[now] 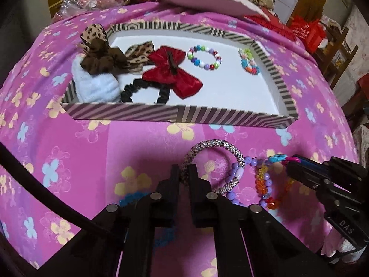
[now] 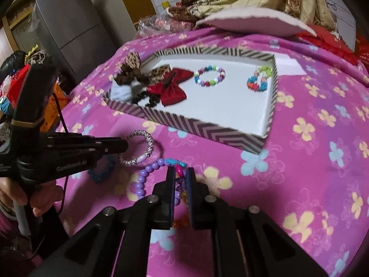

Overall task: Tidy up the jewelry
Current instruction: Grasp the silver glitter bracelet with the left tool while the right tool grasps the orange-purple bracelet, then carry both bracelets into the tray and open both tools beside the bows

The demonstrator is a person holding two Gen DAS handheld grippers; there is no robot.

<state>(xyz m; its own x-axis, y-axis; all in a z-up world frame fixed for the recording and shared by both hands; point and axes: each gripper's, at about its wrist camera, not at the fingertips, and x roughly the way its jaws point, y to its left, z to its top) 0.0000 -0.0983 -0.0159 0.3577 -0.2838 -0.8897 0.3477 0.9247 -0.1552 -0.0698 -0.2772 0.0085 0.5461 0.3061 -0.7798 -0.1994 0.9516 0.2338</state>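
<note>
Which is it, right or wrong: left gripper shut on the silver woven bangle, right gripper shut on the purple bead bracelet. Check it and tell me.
Wrong about the right gripper. In the right wrist view it is shut on the multicoloured bead bracelet; the purple bead bracelet lies on the pink cloth beside it. The rest holds: the left gripper is shut on the silver woven bangle.

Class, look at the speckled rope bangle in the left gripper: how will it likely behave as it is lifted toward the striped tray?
The speckled rope bangle, pinched in the left gripper, keeps its round hoop, so it probably stays fairly stiff. Its woven surface suggests decent grip. A purple bead bracelet overlaps it and may drag along.
</note>
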